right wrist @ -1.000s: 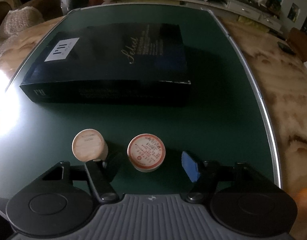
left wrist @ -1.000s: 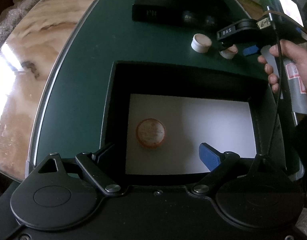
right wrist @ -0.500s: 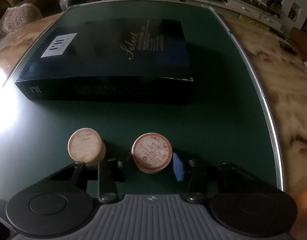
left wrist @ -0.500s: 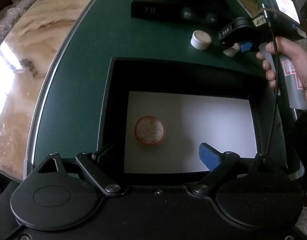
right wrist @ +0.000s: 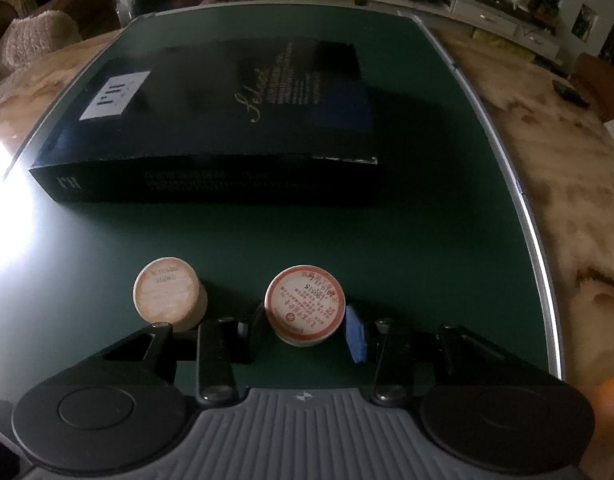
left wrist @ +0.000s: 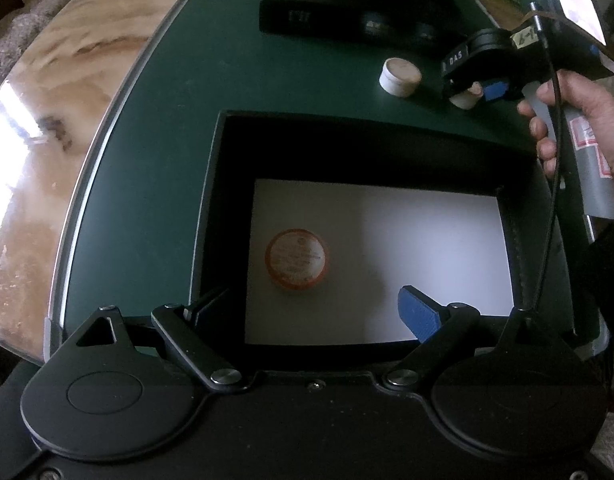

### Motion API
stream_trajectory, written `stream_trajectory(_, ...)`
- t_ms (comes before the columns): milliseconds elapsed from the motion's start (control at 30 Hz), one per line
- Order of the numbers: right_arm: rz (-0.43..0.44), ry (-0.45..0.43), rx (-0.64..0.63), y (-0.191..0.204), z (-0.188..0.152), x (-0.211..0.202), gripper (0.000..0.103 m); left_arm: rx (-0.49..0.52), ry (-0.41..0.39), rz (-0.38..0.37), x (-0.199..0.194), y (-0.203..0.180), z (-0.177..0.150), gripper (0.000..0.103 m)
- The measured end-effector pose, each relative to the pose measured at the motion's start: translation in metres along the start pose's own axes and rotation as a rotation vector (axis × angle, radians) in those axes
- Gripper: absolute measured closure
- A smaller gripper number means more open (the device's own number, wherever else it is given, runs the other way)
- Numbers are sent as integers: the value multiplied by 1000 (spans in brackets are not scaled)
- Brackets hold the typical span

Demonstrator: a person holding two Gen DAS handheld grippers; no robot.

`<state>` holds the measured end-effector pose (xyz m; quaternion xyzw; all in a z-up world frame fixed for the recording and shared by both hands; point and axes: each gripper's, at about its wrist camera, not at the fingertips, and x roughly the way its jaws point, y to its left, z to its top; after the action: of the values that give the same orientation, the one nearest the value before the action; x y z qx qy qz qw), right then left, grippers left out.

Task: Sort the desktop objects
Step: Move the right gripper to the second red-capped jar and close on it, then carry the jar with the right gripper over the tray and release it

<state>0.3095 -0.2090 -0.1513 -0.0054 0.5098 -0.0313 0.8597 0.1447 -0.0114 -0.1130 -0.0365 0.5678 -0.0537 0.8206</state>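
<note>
The right gripper [right wrist: 305, 330] has its two fingers drawn in on either side of a small round jar with a red-ringed printed lid [right wrist: 304, 305]. The blue pad [right wrist: 355, 334] sits against the jar's right side; the dark finger on the other side is at or very near its left wall. It looks like a pinch on the jar, which stands upright on the green mat [right wrist: 427, 220].

Just to the left, outside the fingers, stands a second small jar with a plain tan lid [right wrist: 166, 298], close enough that a sideways move could knock it. Beyond both lies a flat dark box with gold lettering [right wrist: 211, 136].

The left gripper [left wrist: 307, 304] is spread wide and holds nothing. It hovers over an open black box with a white floor [left wrist: 427, 232], where a matching red-lidded jar [left wrist: 296, 260] already rests near the left side. This box is probably the sorting bin.

Judging by looks, the jar is light, rigid and smooth-walled, so it may slip or twist under a weak squeeze. The surest hold is across the straight side wall below the lid, squarely through the middle, kept level when lifted.
</note>
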Motion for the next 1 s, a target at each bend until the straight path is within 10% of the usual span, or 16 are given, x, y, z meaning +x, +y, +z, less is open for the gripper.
stream_trajectory(1000, 151, -54, -80, 5, -79, -130, 59, -21, -56, -25, -31, 0, -6, 12)
